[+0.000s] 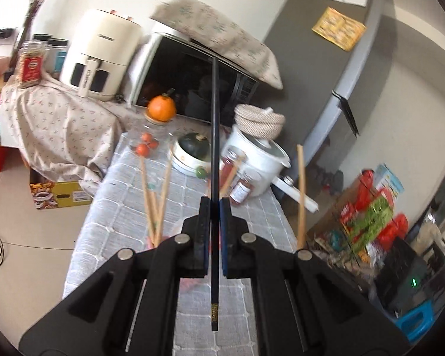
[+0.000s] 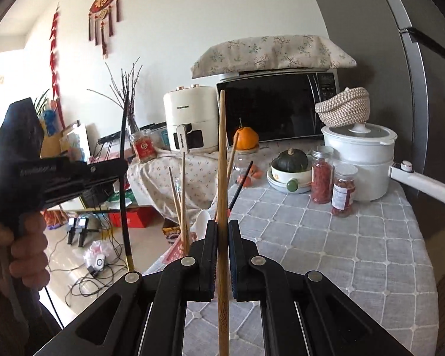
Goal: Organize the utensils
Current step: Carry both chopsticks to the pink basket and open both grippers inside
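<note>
My left gripper [image 1: 215, 204] is shut on a black chopstick [image 1: 214, 136] that stands upright above the table; it also shows from the side in the right wrist view [image 2: 123, 160], held by the left gripper [image 2: 115, 170]. My right gripper [image 2: 222, 227] is shut on a wooden chopstick [image 2: 222, 160], upright; that chopstick shows in the left wrist view [image 1: 300, 192] too. Several wooden chopsticks [image 1: 157, 195] stand in a red basket [image 2: 176, 252] at the table's near edge, with a white spoon [image 2: 201, 219] and a black chopstick [image 2: 240, 185].
The grey quilted tablecloth [image 2: 326, 246] bears two jars of red berries [image 2: 322, 178], a white pot [image 2: 362, 160], a bowl with a green squash [image 2: 292, 160], an orange [image 2: 245, 138] and small tomatoes [image 1: 145, 145]. A microwave [image 2: 276, 106] and air fryer [image 2: 190, 115] stand behind.
</note>
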Motion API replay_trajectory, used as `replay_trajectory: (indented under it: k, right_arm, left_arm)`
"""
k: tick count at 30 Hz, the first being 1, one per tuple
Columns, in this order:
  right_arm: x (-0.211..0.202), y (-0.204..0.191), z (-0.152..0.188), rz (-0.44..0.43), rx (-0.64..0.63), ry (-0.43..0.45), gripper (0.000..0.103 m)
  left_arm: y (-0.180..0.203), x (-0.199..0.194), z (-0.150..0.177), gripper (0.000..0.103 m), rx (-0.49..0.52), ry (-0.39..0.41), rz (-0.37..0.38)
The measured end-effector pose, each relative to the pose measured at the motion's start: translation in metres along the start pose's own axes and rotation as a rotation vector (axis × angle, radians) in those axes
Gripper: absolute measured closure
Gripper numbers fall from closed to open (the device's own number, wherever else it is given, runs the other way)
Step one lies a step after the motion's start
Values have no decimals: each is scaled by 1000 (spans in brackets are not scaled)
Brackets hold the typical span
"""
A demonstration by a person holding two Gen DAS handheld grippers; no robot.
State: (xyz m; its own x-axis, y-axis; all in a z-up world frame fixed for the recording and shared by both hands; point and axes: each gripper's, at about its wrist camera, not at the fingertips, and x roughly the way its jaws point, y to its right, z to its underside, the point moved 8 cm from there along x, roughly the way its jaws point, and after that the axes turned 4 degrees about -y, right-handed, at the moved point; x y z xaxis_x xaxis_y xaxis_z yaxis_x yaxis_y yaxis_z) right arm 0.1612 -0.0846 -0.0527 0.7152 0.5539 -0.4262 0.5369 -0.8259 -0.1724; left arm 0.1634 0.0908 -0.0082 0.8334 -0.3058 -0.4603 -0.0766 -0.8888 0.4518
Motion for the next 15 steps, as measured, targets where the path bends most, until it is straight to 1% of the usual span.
replay_trajectory:
  k: [2, 3, 5, 7, 9, 15]
  right_arm:
    - [-1, -14, -1, 7, -58, 18, 96]
    - [-1, -19, 0, 8, -74, 23, 96]
    - [1, -22, 1, 4, -81, 24, 96]
    - [5, -18, 4, 9, -72, 18, 96]
    - [7, -13, 6, 17, -59, 11, 96]
    - [7, -5, 5, 28, -37, 15, 96]
  left_arm:
    - [-7, -1, -5, 96, -14, 43, -28]
    - [-9, 2, -6, 96, -29, 55, -24]
    - [-13, 8, -9, 96, -51, 73, -32]
    - [-14, 12, -11, 96, -52, 104, -40]
    - [-13, 20, -13, 96, -30, 127, -60]
    - [-9, 39, -9, 96, 49, 140, -118]
